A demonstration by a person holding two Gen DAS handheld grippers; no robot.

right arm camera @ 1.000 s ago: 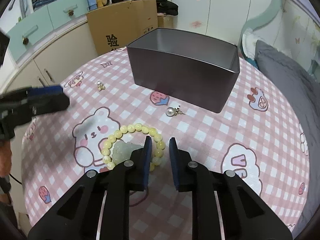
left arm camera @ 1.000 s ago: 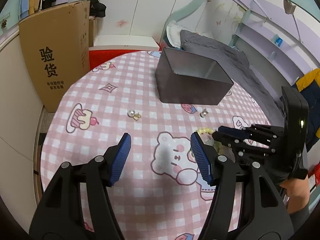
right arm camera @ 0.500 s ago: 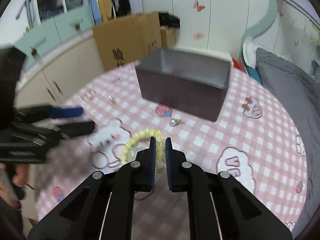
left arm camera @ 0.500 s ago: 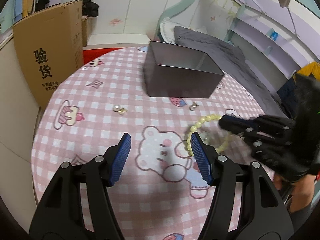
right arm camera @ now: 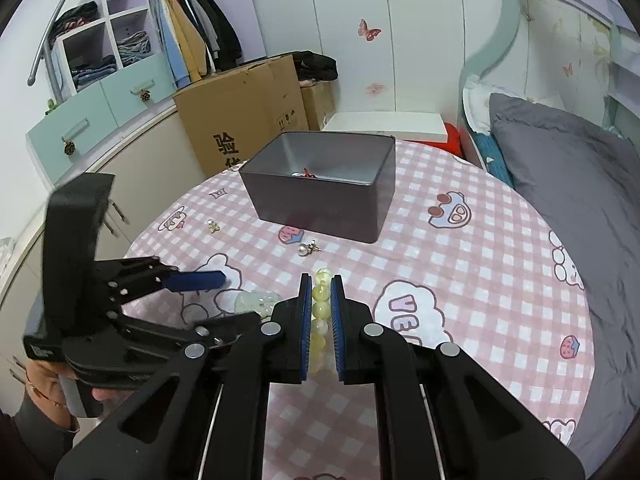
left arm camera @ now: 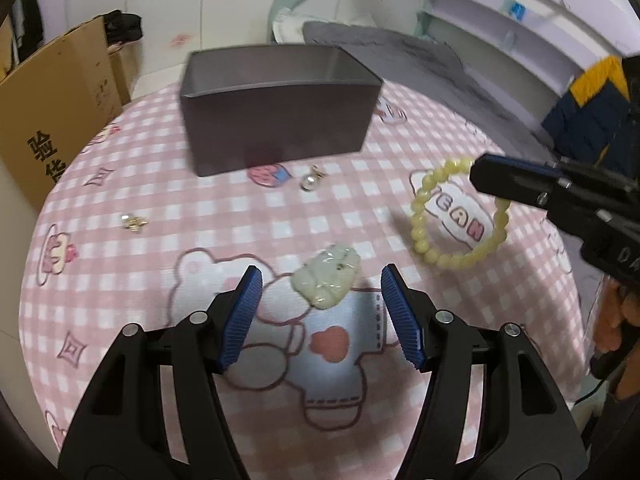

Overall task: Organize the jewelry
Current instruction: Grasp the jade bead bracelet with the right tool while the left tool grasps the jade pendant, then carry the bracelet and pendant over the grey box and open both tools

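- Clearly, the cardboard box (right arm camera: 244,120) bears printed Chinese characters.
- Right gripper (right arm camera: 321,312) pinches the yellow bead bracelet (left arm camera: 460,220).
- Left gripper (left arm camera: 320,312) stands spread over the pale green pendant (left arm camera: 326,280).
- Tablecloth (left arm camera: 160,200) lettering reads "BEAN".

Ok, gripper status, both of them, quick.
Left gripper: open, holding nothing; the pale green pendant lies on the cloth just ahead of its fingers.
Right gripper: shut on the yellow bead bracelet.

Checked tablecloth (left arm camera: 168,200): box (left arm camera: 280,128), earrings (left arm camera: 310,180), pendant (left arm camera: 326,280)
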